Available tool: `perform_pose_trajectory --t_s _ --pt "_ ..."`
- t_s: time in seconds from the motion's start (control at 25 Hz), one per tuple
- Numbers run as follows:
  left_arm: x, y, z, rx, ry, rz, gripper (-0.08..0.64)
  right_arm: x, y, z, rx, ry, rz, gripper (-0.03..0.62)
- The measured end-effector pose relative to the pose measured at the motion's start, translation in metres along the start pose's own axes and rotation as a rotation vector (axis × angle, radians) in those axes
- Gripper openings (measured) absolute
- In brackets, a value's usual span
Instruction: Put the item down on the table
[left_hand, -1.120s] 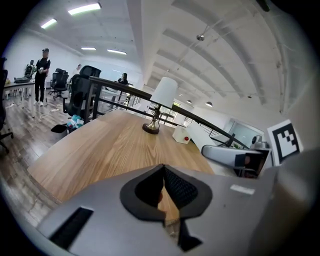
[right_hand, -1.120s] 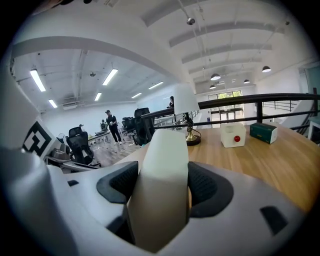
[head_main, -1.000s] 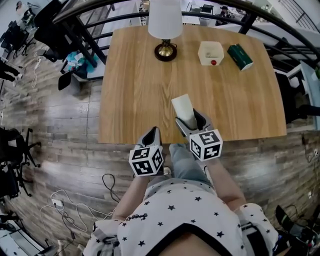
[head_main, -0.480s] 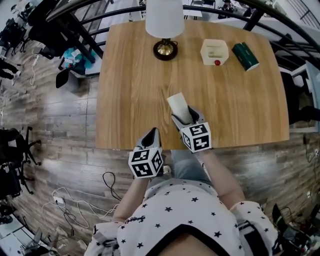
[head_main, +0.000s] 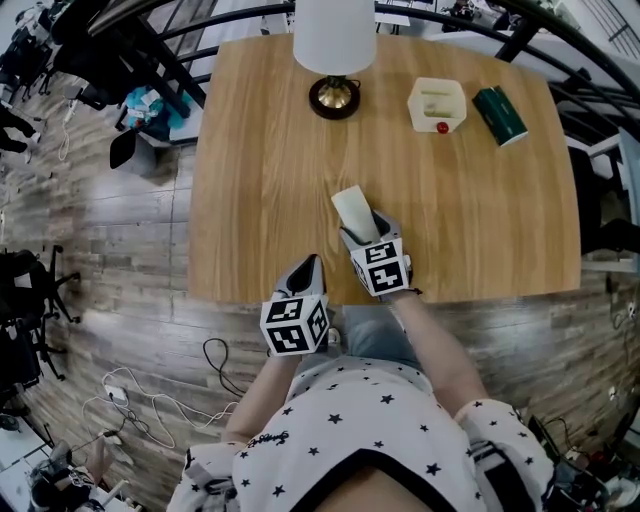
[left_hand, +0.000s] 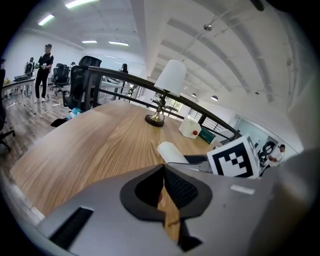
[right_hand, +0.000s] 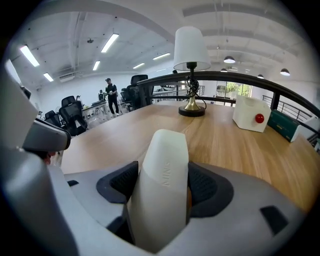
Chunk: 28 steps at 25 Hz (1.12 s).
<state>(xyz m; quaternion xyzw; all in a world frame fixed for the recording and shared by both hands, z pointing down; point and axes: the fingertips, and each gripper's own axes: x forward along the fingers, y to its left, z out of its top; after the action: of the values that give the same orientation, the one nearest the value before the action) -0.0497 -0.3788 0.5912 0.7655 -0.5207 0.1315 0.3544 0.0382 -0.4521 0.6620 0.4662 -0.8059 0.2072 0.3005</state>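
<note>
here, right tool (head_main: 362, 238) clamped on white item (head_main: 352, 209) near table (head_main: 260, 150) front edge, left tool (head_main: 306, 268) closed, empty

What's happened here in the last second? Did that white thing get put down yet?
The right gripper moved forward and slightly left, out over the table, still clamped on the white item; nothing was let go. The left gripper stayed shut and empty by the near edge; the lamp, white box and green box have not moved.
</note>
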Motion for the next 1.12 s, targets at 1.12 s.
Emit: perform_pose_trajectory --t_s 1.12 --pt "-0.055 -0.003 -0.019 0.017 -0.021 -0.022 0.014 -0.047 0.02 -0.007 0.068 -0.052 -0.07 0.339"
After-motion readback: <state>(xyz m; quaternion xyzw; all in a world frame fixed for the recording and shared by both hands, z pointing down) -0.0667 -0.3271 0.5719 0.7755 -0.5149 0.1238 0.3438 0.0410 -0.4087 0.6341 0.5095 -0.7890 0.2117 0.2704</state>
